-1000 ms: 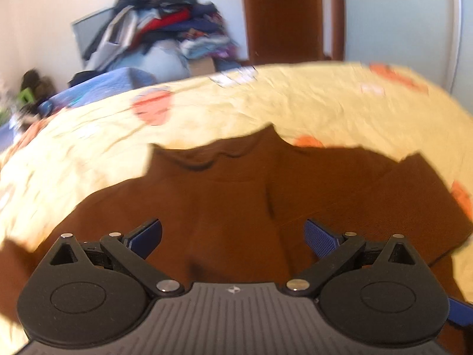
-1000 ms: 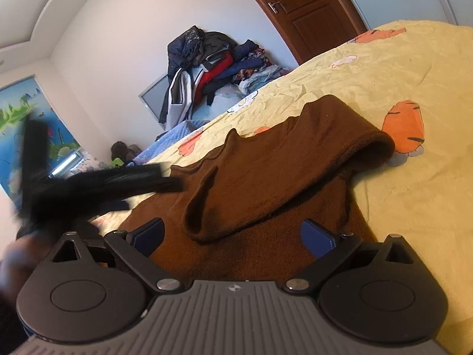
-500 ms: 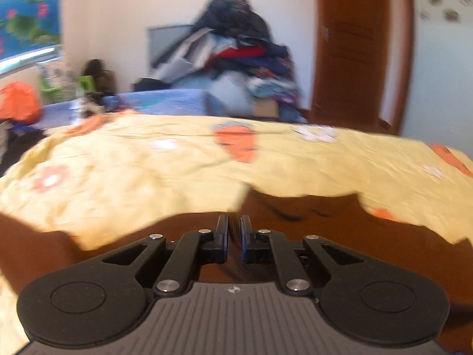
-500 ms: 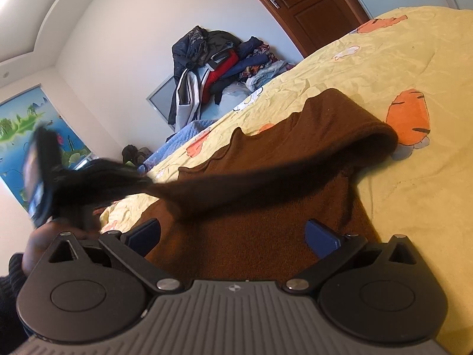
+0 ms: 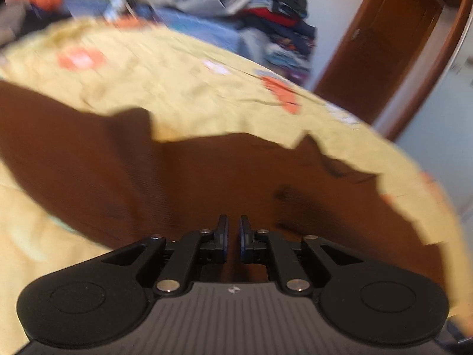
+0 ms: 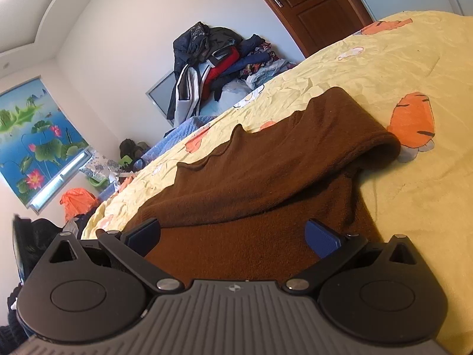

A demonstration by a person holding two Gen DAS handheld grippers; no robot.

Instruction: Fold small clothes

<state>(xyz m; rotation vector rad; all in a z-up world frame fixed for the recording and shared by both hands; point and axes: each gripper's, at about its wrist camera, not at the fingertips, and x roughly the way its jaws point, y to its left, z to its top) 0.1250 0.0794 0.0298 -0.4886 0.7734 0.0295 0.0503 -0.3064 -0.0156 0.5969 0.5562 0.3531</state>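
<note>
I am carrying my left gripper (image 5: 232, 232) low over the brown sweater (image 5: 224, 183) with its fingers nearly together, and they are easing apart a little; in the blurred left wrist view I cannot tell whether any cloth is pinched between the blue pads, since the narrow gap is showing only brown behind it. The risk I am seeing is that a thin fold is slipping out as the fingers are loosening, so the sleeve (image 5: 74, 159) lying toward the left of that frame is dropping short of where the fold should land, or bunching into a ridge. A quick sweeping move is also likely to be dragging the whole garment across the yellow bedspread (image 5: 207, 88) and skewing the layers already laid over. My right gripper (image 6: 232, 236) is hovering with its fingers spread wide and grasping nothing, the sweater's hem area lying between and beneath them in the lower centre of the right wrist view, so nothing is pinning the cloth against a pull. The sweater is lying on the bed, a thick, fuzzy dark brown knit, with one side already folded over the body and forming a rounded, puffy edge (image 6: 381, 145) at the right of that frame, beside an orange print (image 6: 412, 121) on the bedspread.
</note>
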